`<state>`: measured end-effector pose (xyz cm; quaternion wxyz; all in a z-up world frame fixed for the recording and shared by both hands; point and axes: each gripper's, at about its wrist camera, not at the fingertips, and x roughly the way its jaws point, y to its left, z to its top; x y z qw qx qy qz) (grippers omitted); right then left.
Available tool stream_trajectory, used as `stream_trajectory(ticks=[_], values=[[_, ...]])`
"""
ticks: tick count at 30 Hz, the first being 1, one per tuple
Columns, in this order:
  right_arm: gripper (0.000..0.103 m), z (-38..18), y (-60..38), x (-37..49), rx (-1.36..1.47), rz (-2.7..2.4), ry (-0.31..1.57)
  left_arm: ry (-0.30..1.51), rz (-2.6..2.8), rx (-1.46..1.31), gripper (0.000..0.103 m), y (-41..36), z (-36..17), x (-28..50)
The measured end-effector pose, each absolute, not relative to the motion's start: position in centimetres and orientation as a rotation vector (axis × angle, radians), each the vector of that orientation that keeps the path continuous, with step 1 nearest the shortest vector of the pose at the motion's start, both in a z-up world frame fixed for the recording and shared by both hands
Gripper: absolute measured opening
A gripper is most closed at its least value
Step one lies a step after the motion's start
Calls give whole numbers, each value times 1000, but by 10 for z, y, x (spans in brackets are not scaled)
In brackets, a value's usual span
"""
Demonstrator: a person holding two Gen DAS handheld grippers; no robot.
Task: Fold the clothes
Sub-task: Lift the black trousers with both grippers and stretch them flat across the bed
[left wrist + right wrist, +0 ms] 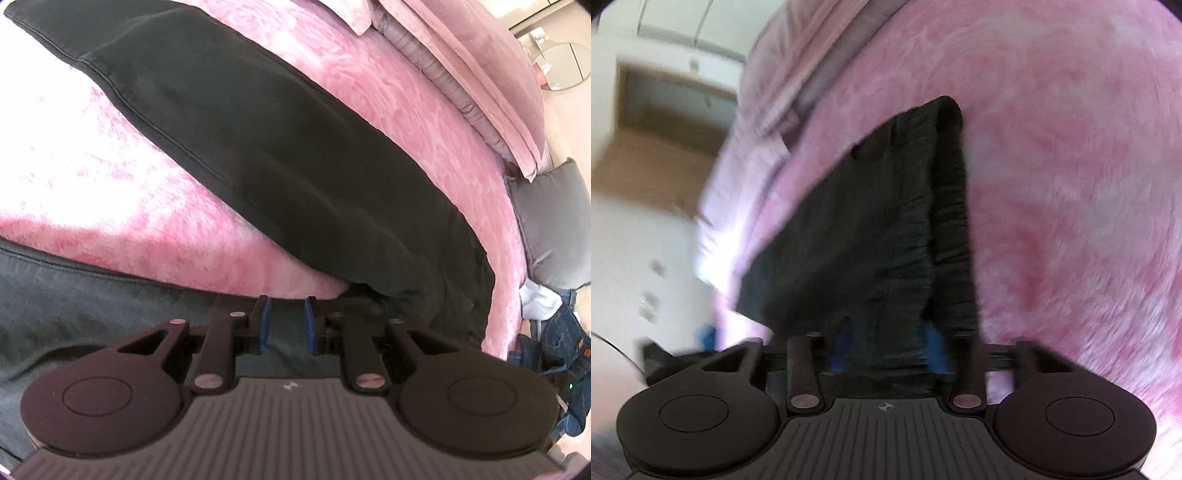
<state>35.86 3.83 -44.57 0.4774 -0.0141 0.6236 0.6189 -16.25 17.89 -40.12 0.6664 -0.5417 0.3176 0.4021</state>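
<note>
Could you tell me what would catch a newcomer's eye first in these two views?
The black garment stands out, stretched diagonally across the pink fleece blanket. In the right wrist view its gathered waistband runs down between the jaws of the right gripper. The left gripper hovers with jaws apart over dark cloth at the bed's near edge.
</note>
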Motion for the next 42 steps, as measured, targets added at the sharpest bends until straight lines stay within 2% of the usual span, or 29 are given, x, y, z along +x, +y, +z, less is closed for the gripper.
stream_trajectory(ticks=[5,8,11,12,14,16,22,24,25,30,35,38,40,42], values=[[1,-430,27,359,-76,1478,1426,739,873,-1187,14,172,-397,-156],[0,-450,17,363,-57,1361,1449,756,869,-1190,14,170,-400,-154],[1,-445,15,362,-42,1341,1454,758,862,-1194,14,167,-402,-153],[3,-443,12,365,-22,1340,1483,762,861,-1196,14,166,-403,-152],[27,-440,7,367,-28,1365,1529,770,859,-1200,14,163,-405,-152],[32,-439,4,367,-56,1402,1569,772,853,-1204,14,159,-404,-152],[32,-448,-7,365,-66,1505,1696,784,843,-1202,14,155,-405,-151],[29,-448,-8,365,-58,1505,1688,788,841,-1201,14,154,-405,-151],[3,-447,-6,363,-93,1499,1663,791,840,-1200,14,153,-405,-151],[1,-433,-11,353,-149,1457,1539,803,834,-1197,14,150,-406,-150],[1,-452,-24,351,-20,1313,1552,835,832,-1167,14,144,-407,-153],[1,-440,-20,348,-44,1257,1557,845,836,-1152,14,139,-405,-161],[7,-418,-14,336,-169,1204,1467,844,850,-1151,14,136,-404,-170],[12,-393,-7,312,-343,1069,1251,849,866,-1138,14,133,-404,-177]])
